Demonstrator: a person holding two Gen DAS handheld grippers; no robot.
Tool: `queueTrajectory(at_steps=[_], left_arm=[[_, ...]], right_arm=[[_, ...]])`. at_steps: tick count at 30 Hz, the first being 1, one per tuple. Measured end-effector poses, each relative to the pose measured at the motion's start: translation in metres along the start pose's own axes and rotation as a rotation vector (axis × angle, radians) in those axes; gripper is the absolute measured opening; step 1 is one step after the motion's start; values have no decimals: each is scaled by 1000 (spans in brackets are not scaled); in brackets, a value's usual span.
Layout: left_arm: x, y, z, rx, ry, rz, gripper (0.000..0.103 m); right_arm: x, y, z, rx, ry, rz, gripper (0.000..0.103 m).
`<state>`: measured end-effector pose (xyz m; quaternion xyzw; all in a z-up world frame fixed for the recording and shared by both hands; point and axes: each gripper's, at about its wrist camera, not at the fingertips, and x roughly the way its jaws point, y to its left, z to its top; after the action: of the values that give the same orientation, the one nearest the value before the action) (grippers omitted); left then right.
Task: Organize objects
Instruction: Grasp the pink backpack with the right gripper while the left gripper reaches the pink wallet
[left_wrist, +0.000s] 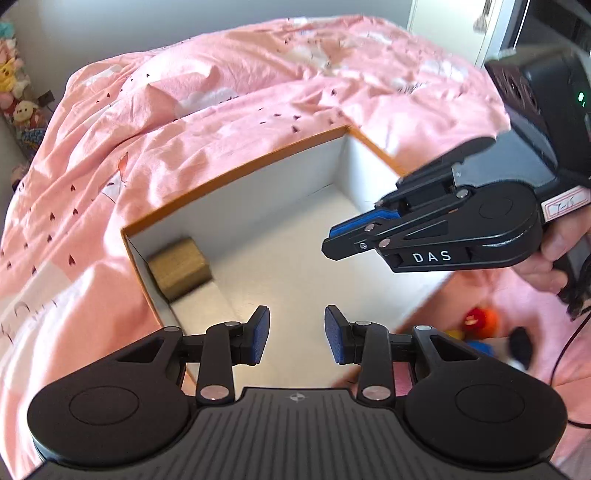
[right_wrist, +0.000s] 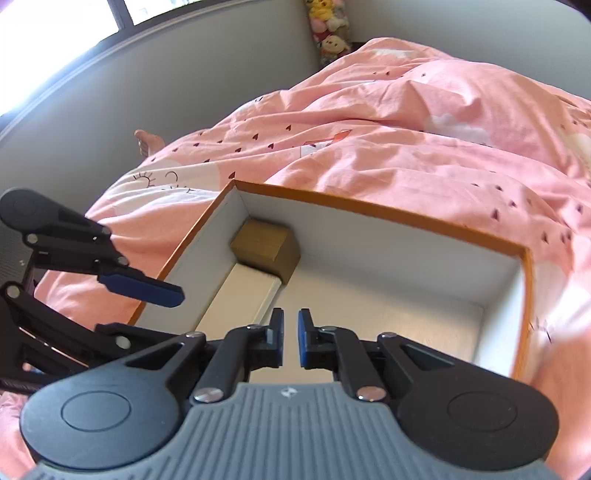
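Both tongs hang empty over the box on the bed, left tongs narrow w/ a gap, right tongs nearly closed, prob. since the brown block sits in the box corner already.

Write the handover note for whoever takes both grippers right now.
Left gripper: jaws apart, nothing between them, above the box.
Right gripper: shut, empty, also over the box.
In the box: a brown block in one corner and a white slab beside it.
Left to do: small colourful toys lie on the pink duvet outside the box.
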<state>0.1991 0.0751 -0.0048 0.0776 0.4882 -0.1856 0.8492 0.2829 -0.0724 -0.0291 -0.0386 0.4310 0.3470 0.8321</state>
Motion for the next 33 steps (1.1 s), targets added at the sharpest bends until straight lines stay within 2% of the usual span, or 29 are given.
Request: queueTrajectory(at_steps=[1, 3, 8, 11, 13, 17, 21, 27, 31, 33], left_arm=[[-7, -17, -4, -11, -12, -17, 42], [-28, -19, -25, -35, -25, -48, 42], [-33, -49, -68, -78, -10, -106, 42], [-32, -61, -89, -131, 37, -118, 42], [-27, -66, -100, -213, 100, -117, 42], [-20, -70, -116, -300, 161, -127, 42], [-8, -78, -120, -288, 233, -87, 42], [-3, -86, -127, -297, 254, -44, 42], [-3, -89, -130, -288, 253, -24, 42], [-5, -88, -133, -292, 252, -21, 43]], right_arm=[[-9, 1, -7, 15, -2, 3, 10], [-28, 1, -26, 57, -8, 25, 10], [-59, 7, -72, 115, -11, 1, 11], [-74, 11, -98, 146, -4, -26, 11], [-81, 17, -111, 146, 8, -20, 11], [-84, 42, -126, 42, 42, 1, 11], [-77, 69, -133, -107, 120, 37, 11], [-66, 101, -136, -356, 230, 41, 13], [-57, 115, -135, -492, 298, 33, 35], [-52, 120, -136, -567, 334, 33, 40]])
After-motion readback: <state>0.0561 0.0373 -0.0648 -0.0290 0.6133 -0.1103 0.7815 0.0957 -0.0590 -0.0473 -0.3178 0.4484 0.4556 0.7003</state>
